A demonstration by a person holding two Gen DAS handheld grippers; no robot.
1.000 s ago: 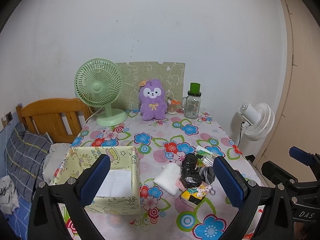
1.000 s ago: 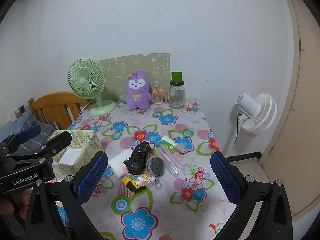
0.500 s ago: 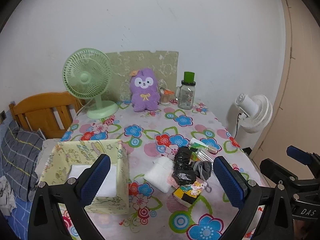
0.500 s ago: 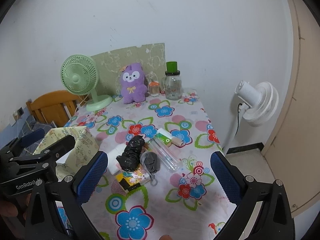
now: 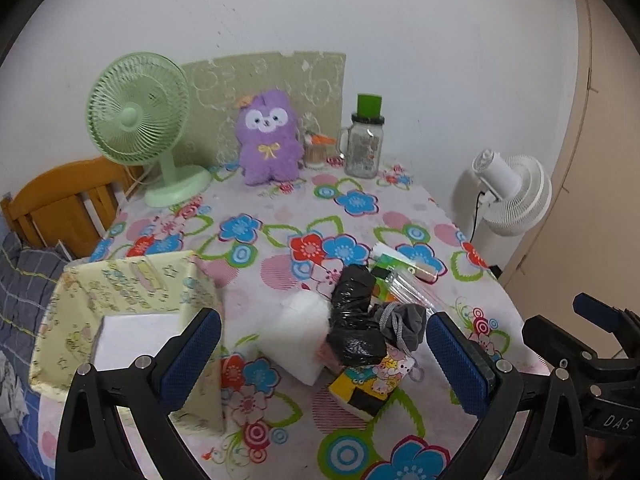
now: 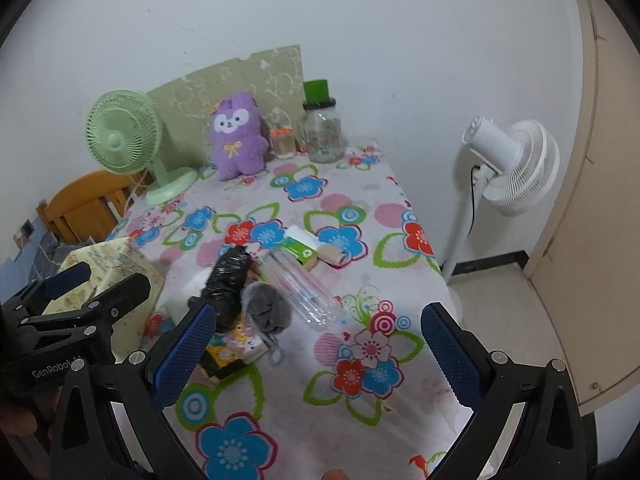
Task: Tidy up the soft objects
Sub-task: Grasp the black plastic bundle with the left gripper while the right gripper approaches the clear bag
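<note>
A heap lies mid-table: a black crumpled bag [image 5: 354, 316] [image 6: 228, 280], a grey drawstring pouch [image 5: 404, 322] [image 6: 267, 307], a white soft block [image 5: 298, 334], a cartoon-print packet [image 5: 370, 380] [image 6: 236, 347] and a clear plastic tube [image 6: 306, 294]. A yellow fabric box [image 5: 124, 312] [image 6: 110, 276] stands left of it, a white sheet inside. A purple plush [image 5: 269, 136] [image 6: 237, 140] sits at the back. My left gripper [image 5: 320, 354] is open above the heap's near side. My right gripper [image 6: 318, 354] is open, to the right of the heap.
A green desk fan [image 5: 140, 120], a glass jar with green lid [image 5: 363, 140] and a small orange-lidded pot [image 5: 316, 148] line the back of the flowered table [image 5: 280, 216]. A white floor fan [image 6: 508, 160] stands right, a wooden chair [image 5: 60, 204] left.
Both grippers have moved forward and lower toward the heap, which now looks larger and closer. Both stay open and nothing on the table has shifted.
</note>
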